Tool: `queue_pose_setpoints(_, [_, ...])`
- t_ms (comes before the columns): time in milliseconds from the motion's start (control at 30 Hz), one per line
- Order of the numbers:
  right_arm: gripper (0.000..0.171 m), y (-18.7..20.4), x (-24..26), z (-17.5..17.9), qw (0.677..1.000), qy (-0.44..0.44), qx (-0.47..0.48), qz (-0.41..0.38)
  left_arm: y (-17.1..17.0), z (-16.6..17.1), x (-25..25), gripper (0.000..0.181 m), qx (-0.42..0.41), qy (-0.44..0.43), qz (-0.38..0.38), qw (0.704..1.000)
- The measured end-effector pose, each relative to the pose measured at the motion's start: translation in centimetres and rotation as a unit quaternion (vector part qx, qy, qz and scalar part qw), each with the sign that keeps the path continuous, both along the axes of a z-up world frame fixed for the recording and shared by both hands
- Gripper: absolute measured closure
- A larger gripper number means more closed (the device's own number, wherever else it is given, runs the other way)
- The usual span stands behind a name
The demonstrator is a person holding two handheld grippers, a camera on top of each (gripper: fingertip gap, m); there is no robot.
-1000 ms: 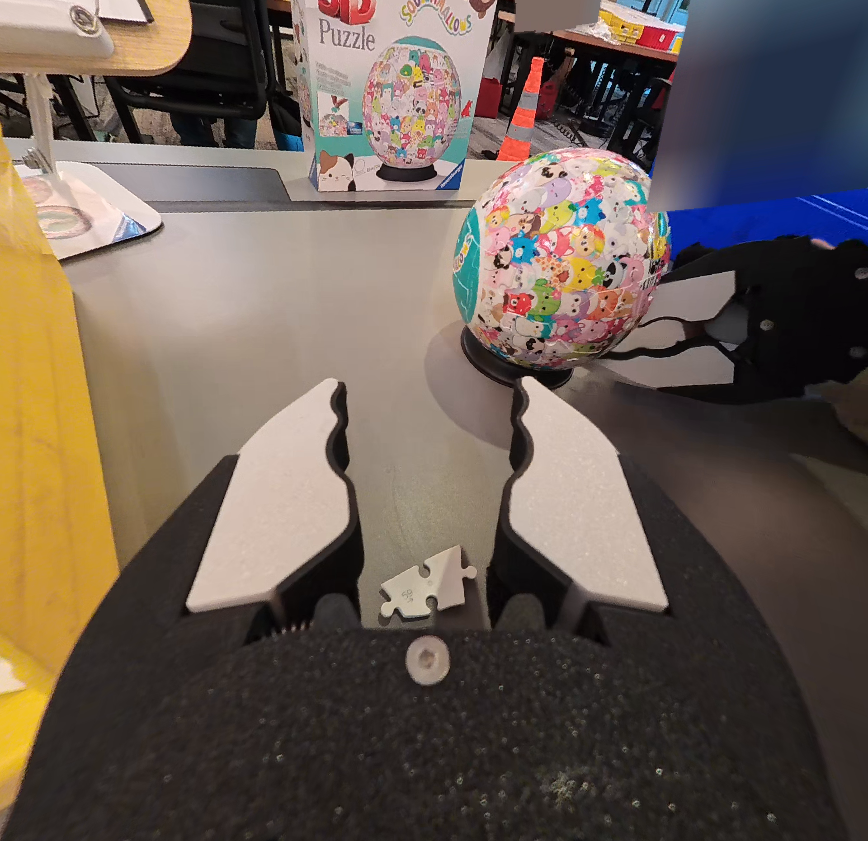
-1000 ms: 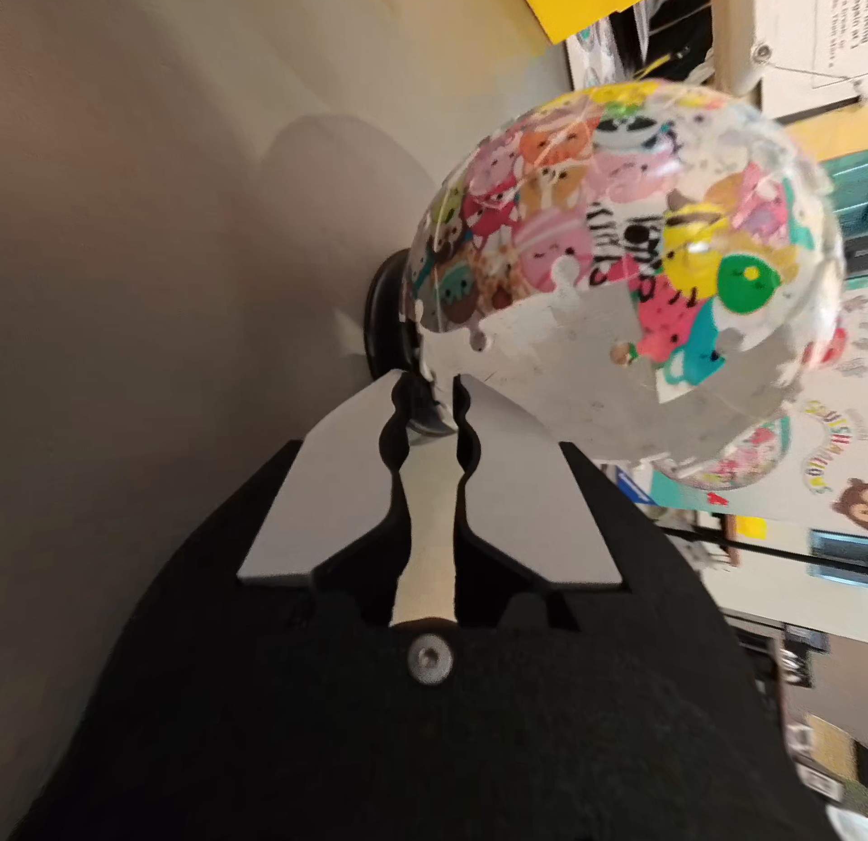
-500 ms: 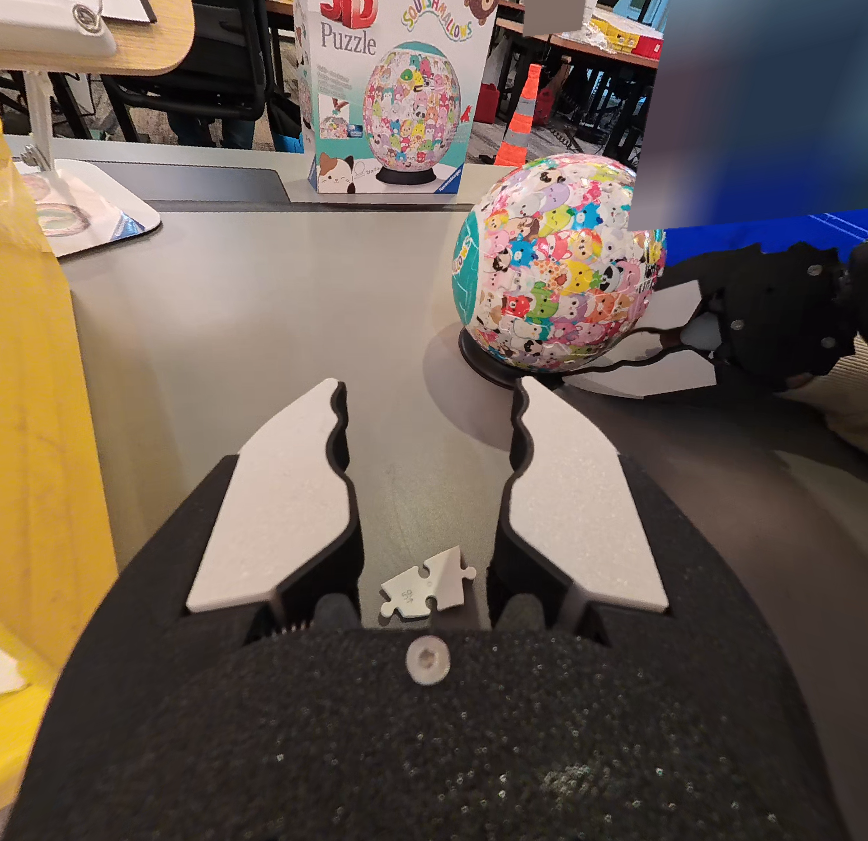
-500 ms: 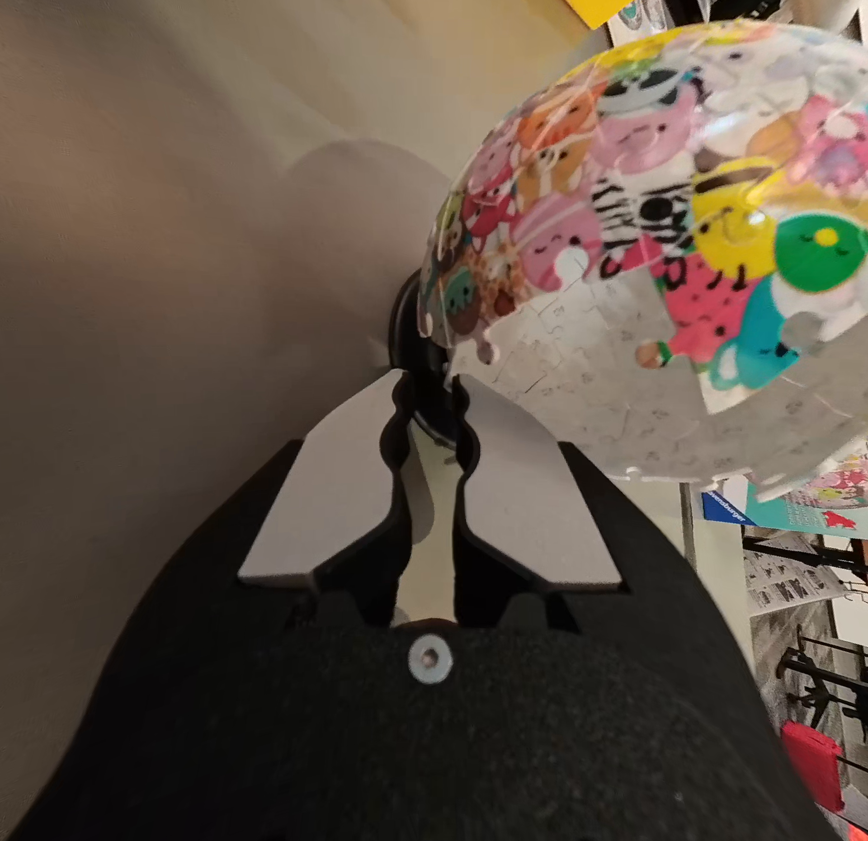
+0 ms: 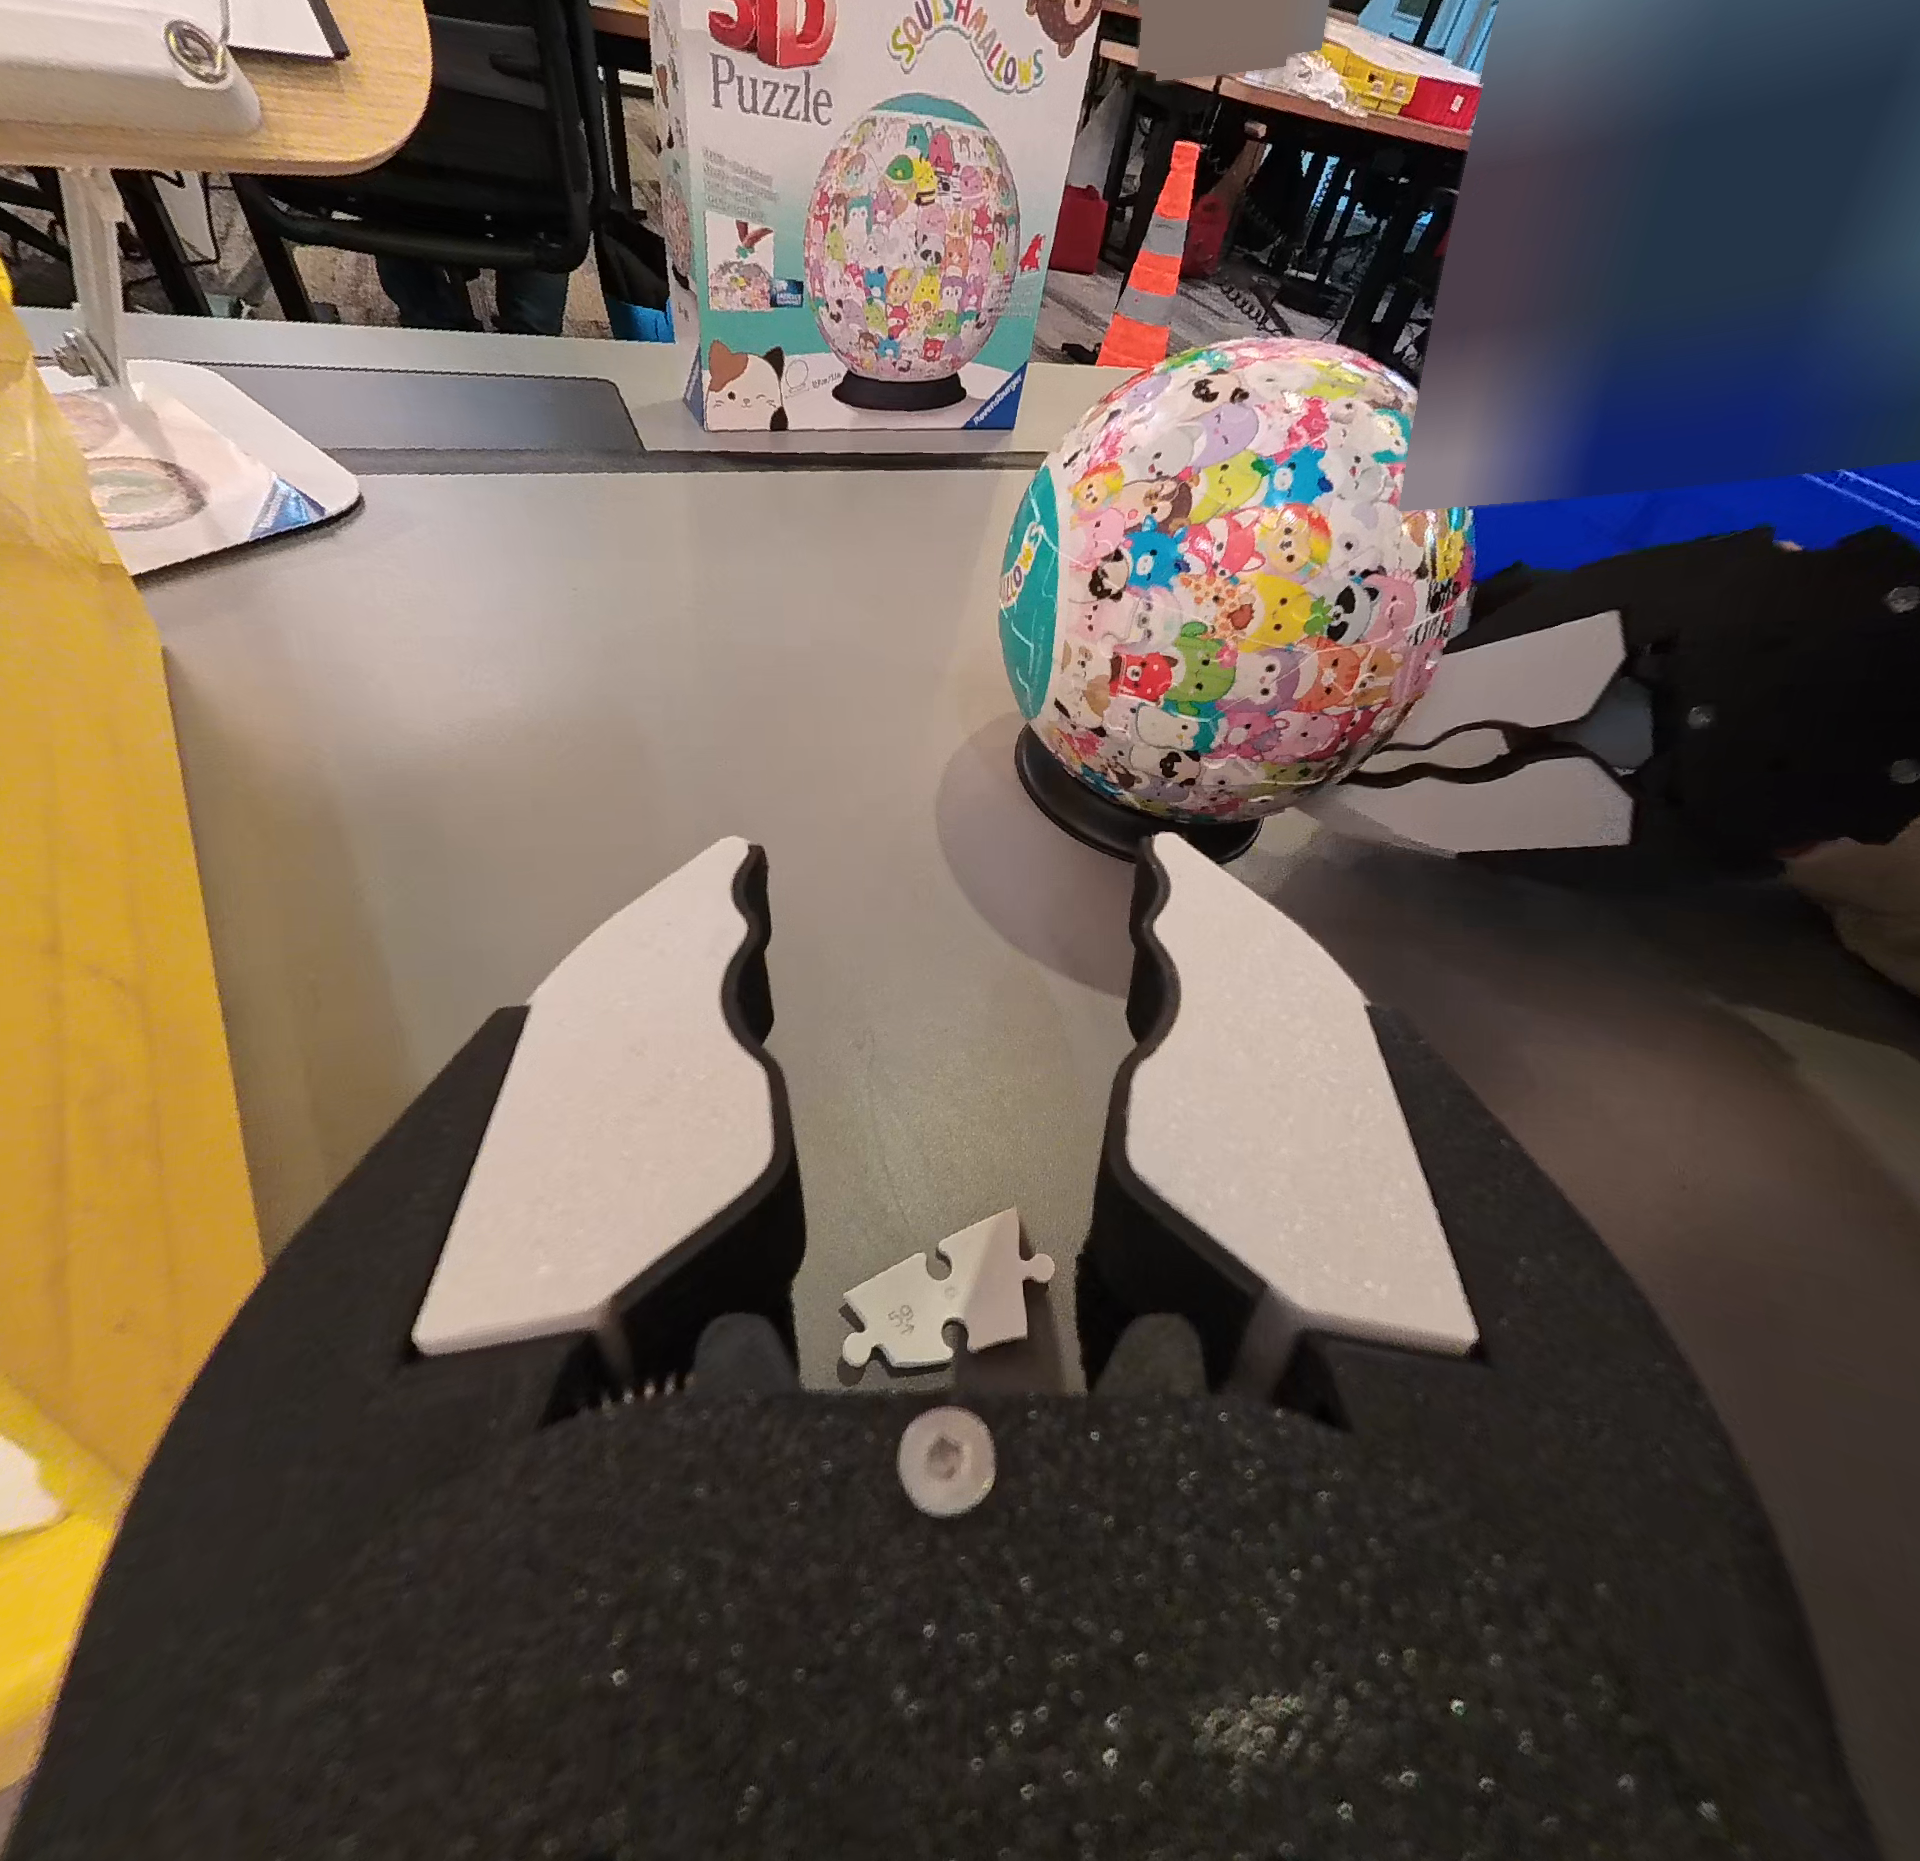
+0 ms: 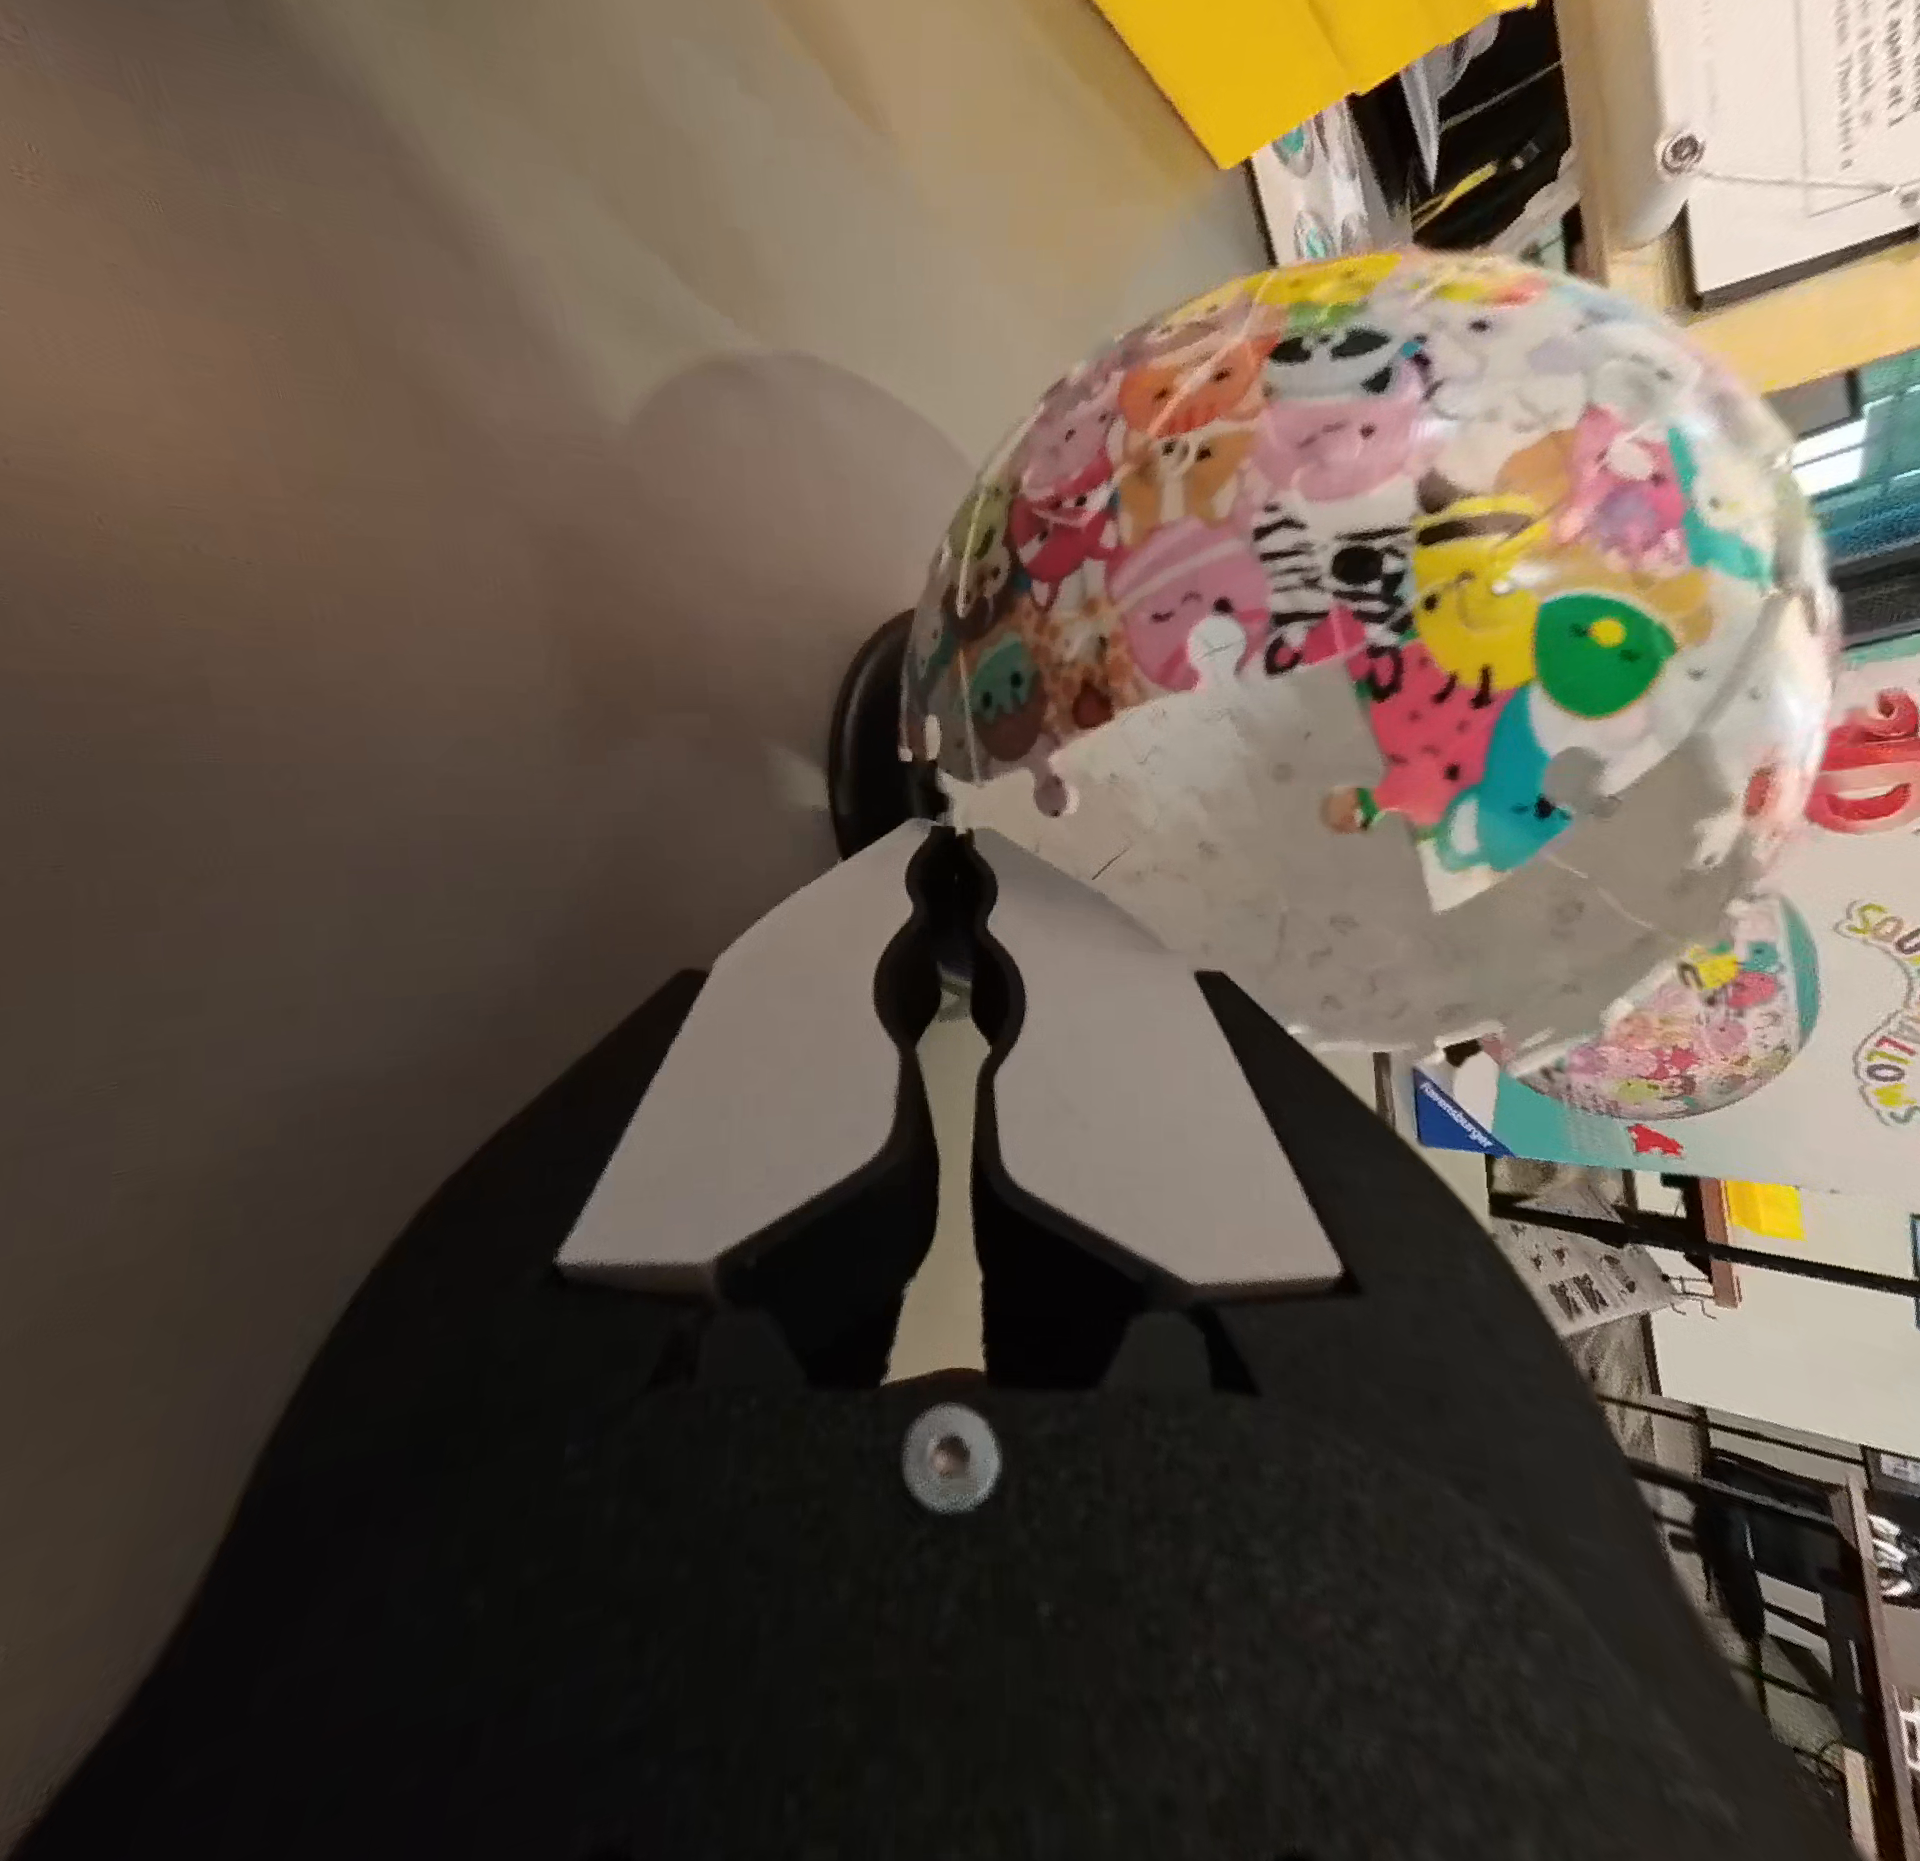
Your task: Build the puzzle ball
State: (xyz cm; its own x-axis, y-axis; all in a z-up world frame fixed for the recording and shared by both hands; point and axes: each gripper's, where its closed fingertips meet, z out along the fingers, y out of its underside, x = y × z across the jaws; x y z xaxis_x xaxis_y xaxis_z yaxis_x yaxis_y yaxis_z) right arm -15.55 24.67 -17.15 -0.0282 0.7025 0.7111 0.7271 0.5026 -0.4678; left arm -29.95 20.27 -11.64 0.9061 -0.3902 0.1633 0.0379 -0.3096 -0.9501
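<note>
Left claw (image 5: 951, 866): I keep its jaws wide apart, holding nothing, over the loose piece (image 5: 945, 1302) on the table (image 5: 582, 689), as before
Right claw (image 6: 951, 845): my jaws have narrowed since half a second ago, tips nearly touching at the ball's lower edge; any grip unclear
Ball (image 5: 1231, 585): on its black stand (image 5: 1132, 824), unmoved
Box (image 5: 862, 190): upright behind

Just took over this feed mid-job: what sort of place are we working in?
Probably a shared workshop or lab, not a home. Behind the grey table stand work benches with red and yellow bins, an orange traffic cone on the floor, and black office chairs.
</note>
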Motion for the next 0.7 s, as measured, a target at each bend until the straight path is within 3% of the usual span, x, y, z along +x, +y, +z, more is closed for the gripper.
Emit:
queue_pose_setpoints(167, [0.166, 0.2, 0.1, -0.1, 1.000, 0.001, -0.017, 0.006, 0.0, 0.0, 0.0, 0.115, 0.000, -0.002, -0.001, 1.000])
queue_pose_setpoints(467, [0.136, 0.6, -0.2, -1.2, 0.995, -0.007, -0.099, -0.025, 0.0, 0.1, -0.1, 0.115, 0.002, -0.009, -0.001, 1.000])
queue_pose_setpoints(700, [0.145, 0.4, -0.2, -1.6, 0.991, -0.011, -0.132, -0.033, 0.0, 0.1, -0.1, 0.115, 0.000, -0.009, -0.002, 1.000])
